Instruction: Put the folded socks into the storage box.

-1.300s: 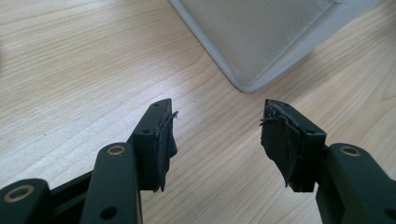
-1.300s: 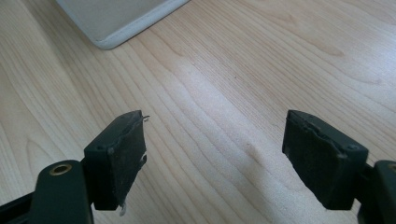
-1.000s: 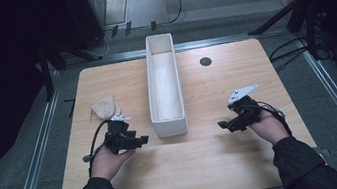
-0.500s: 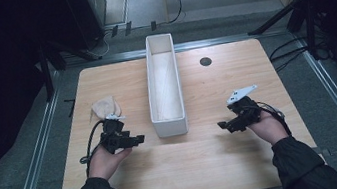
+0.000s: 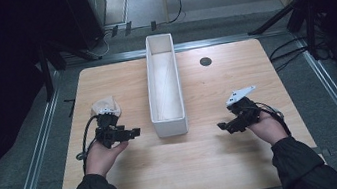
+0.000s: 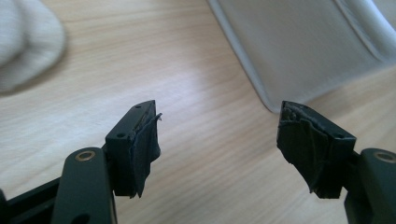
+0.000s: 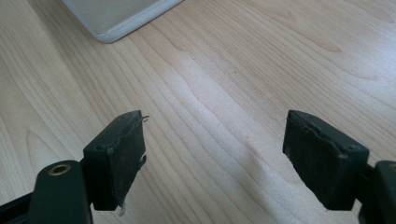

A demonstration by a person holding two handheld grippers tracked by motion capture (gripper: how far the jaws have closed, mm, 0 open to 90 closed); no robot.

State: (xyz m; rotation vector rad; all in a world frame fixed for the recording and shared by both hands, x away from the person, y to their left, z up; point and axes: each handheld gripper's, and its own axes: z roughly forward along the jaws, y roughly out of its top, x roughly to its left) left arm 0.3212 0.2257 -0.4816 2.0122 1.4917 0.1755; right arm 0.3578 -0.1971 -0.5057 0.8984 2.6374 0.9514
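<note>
Cloth (image 5: 104,107) lies bunched on the worktop (image 5: 206,159), left of the bin (image 5: 170,124), just beyond your left tool (image 5: 131,132); in the left gripper view it shows as a blurred pale lump (image 6: 28,44) at upper left, off the line between the jaws; nothing holds it yet. Looks like the step in hand is the reach for it; turn the left tool toward the cloth first, since right now it aims at the bin's near corner (image 6: 299,56); come down over the highest fold, keep the jaws wide until they straddle it, then pinch a thick bunch, not a single edge, or it will likely slip; keep the cable off the cloth.

Left tool (image 6: 217,140): jaws wide apart, gripping nothing, bare wood between them; torn padding shows on both faces, so expect uneven grip. Right tool (image 5: 223,127) sits well right of the bin, low over the worktop, pointing inward; in its own view (image 7: 215,154) the jaws stand wide apart too, holding nothing, touching nothing, bin corner (image 7: 116,18) at upper left. Keep the right one parked where it is, or ready it at the bin to steady it; the bin looks empty, long and narrow, so a drop will want aim along its length.
</note>
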